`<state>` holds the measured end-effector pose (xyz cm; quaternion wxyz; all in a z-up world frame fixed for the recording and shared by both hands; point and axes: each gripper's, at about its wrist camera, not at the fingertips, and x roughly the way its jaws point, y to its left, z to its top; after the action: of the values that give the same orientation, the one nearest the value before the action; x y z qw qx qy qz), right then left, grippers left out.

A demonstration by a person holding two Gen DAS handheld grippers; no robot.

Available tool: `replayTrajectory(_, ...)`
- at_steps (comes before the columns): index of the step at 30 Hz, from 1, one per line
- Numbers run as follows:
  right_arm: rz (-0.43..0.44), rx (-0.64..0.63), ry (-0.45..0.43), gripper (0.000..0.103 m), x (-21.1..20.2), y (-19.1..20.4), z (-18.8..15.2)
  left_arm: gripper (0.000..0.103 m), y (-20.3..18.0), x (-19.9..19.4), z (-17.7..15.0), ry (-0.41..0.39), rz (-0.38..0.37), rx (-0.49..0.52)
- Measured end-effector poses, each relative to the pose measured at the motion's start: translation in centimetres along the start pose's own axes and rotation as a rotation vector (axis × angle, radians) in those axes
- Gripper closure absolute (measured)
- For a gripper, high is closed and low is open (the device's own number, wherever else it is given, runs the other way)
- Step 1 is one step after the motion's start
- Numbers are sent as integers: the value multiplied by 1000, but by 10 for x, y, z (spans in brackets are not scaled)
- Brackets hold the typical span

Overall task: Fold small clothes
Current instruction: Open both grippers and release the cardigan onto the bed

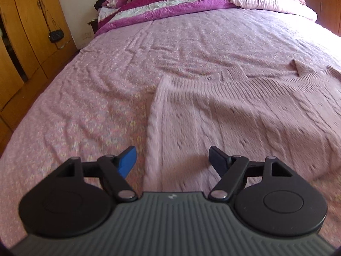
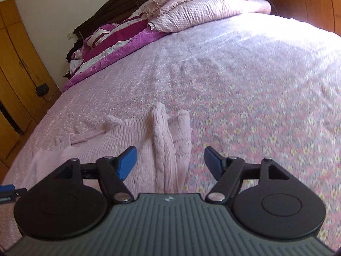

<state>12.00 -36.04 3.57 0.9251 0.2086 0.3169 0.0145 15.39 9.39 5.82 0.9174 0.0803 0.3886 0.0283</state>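
1. The bed (image 1: 85, 98) is big and has a pink flowery cover. Puffy blankets (image 2: 191, 12) are piled at the far end.
2. A pink knitted sweater (image 1: 234, 115) lies flat on the bed, near the front edge. Its long side runs away from the fingers, up toward the blankets (the pictures are a bit blurry).
3. The sweater's left edge sits right in front of the left gripper (image 1: 172, 160), just ahead of the gap between its fingers. Most of the sweater spreads off to the right of it.
4. A folded-over sleeve (image 2: 166, 149) lies right in front of the right gripper (image 2: 170, 160) and points straight ahead. I think each gripper is about as near as the other, each to its own side.
5. Both grippers have their blue fingers (image 1: 127, 162) spread wide apart. They hold nothing, and I cannot tell if they touch the sweater.
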Motion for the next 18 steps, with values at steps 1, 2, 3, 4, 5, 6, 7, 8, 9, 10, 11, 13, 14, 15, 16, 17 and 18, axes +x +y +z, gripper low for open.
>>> replayTrajectory(1, 17, 17, 11, 25, -2, -3, -3, 27, 0, -3, -2, 10, -3, -9)
replayTrajectory(2, 30, 32, 21, 25, -4, -5, -6, 27, 0, -5, -4, 23, -4, -19)
replayTrajectory(3, 38, 43, 29, 24, -6, -6, -8, 27, 0, -7, -5, 34, -4, -28)
replayTrajectory(4, 43, 50, 34, 23, -7, -7, -11, 27, 0, -9, -6, 41, -2, -37)
replayTrajectory(5, 45, 54, 37, 22, -8, -6, -15, 27, 0, -11, -7, 46, 0, -45)
replayTrajectory(6, 47, 59, 40, 22, -9, -6, -18, 27, -1, -13, -8, 49, 0, -52)
replayTrajectory(7, 49, 66, 41, 21, -9, -7, -21, 27, -1, -15, -9, 52, -3, -59)
replayTrajectory(8, 53, 77, 44, 21, -10, -8, -23, 27, -1, -17, -10, 55, -7, -66)
replayTrajectory(9, 61, 89, 50, 21, -10, -9, -26, 27, -1, -20, -11, 59, -14, -73)
replayTrajectory(10, 69, 101, 58, 21, -10, -9, -29, 27, -1, -22, -12, 63, -20, -79)
replayTrajectory(11, 79, 111, 69, 21, -10, -9, -31, 27, -1, -24, -12, 67, -24, -84)
replayTrajectory(13, 108, 128, 99, 21, -7, -10, -36, 27, -3, -27, -13, 71, -27, -91)
replayTrajectory(14, 123, 136, 119, 21, -4, -10, -38, 27, -4, -28, -14, 72, -26, -95)
replayTrajectory(15, 137, 146, 134, 19, -1, -12, -42, 27, -4, -29, -14, 73, -25, -100)
replayTrajectory(16, 160, 163, 126, 13, 1, -15, -46, 27, -5, -30, -14, 73, -25, -105)
replayTrajectory(17, 195, 200, 112, 10, 2, -20, -48, 27, -5, -31, -15, 73, -24, -110)
replayTrajectory(18, 226, 236, 103, 6, 3, -25, -50, 27, -5, -33, -15, 74, -24, -115)
